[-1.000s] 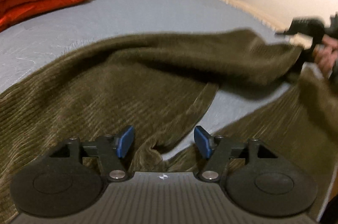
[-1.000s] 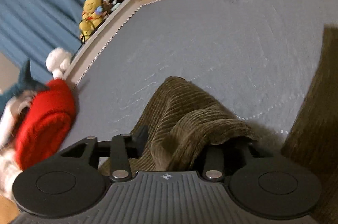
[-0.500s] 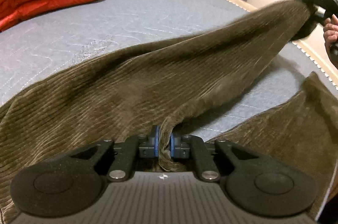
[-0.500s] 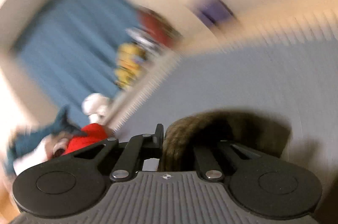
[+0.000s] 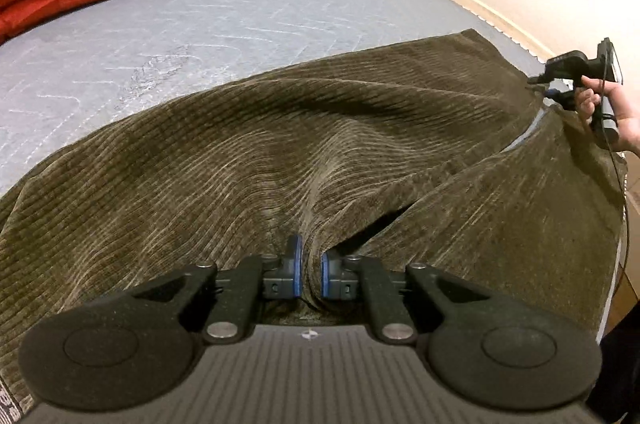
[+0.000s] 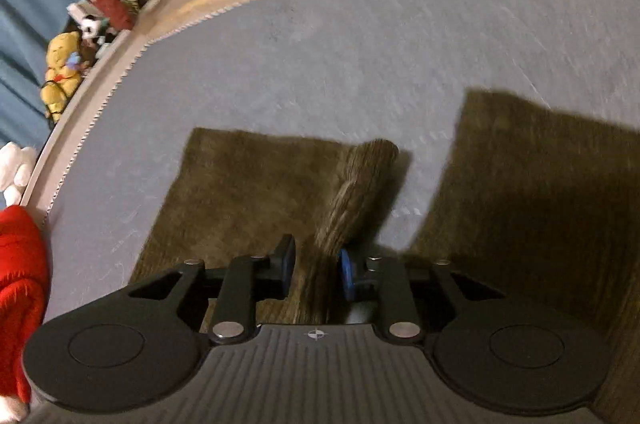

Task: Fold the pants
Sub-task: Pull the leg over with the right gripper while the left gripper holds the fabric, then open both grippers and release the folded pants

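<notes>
1. The olive corduroy pants [image 5: 256,160] lie spread on the grey mattress [image 5: 248,8], their long axis running from the left gripper [image 5: 309,270] across to the right gripper [image 6: 316,270].
2. The left gripper is clamped narrow on a pinched ridge of cloth at the near end, fabric fanning away ahead of it.
3. The right gripper's jaws have just been opening; a rolled fold of the leg sits between the pads, seemingly loose.
4. One leg lies flat beyond the right gripper, the other just beside it, a strip of mattress between.
</notes>
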The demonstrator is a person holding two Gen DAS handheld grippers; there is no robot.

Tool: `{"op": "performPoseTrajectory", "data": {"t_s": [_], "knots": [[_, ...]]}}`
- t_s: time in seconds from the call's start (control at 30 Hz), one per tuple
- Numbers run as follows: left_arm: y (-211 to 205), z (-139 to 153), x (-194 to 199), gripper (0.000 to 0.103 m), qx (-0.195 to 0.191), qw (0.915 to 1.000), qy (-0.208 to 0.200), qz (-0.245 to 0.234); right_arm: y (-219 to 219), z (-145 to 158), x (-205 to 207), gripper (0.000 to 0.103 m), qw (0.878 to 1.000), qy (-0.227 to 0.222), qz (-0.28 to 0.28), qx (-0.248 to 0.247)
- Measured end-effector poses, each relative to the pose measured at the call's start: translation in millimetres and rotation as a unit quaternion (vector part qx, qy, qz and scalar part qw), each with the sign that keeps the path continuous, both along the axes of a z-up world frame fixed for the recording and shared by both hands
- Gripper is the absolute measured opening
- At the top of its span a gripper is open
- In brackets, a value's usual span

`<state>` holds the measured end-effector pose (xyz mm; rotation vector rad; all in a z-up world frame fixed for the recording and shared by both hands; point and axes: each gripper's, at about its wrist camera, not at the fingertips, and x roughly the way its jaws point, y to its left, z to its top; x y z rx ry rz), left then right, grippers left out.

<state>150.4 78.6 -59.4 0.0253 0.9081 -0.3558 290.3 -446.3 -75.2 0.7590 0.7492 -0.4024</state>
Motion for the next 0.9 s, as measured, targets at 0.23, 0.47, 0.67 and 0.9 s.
{"op": "performPoseTrajectory", "data": {"t_s": [0.23,0.47,0.67,0.9], "knots": [[-6,11,-14,0.010,-0.011,0.9989,-0.002,-0.045,-2,31,1,0.006,0.993,-0.093,-0.031,-0.059],[20,26,-33,0.050,-0.065,0.9967,-0.007,-0.049,9,16,3,0.032,0.988,0.048,-0.034,-0.142],[79,56,-52,0.052,-0.099,0.9916,-0.064,0.052,32,72,-24,0.045,0.978,-0.026,-0.048,-0.201],[155,52,-67,0.052,-0.082,0.9711,-0.062,0.215,87,152,-73,0.052,0.960,-0.155,0.044,-0.228]]}}
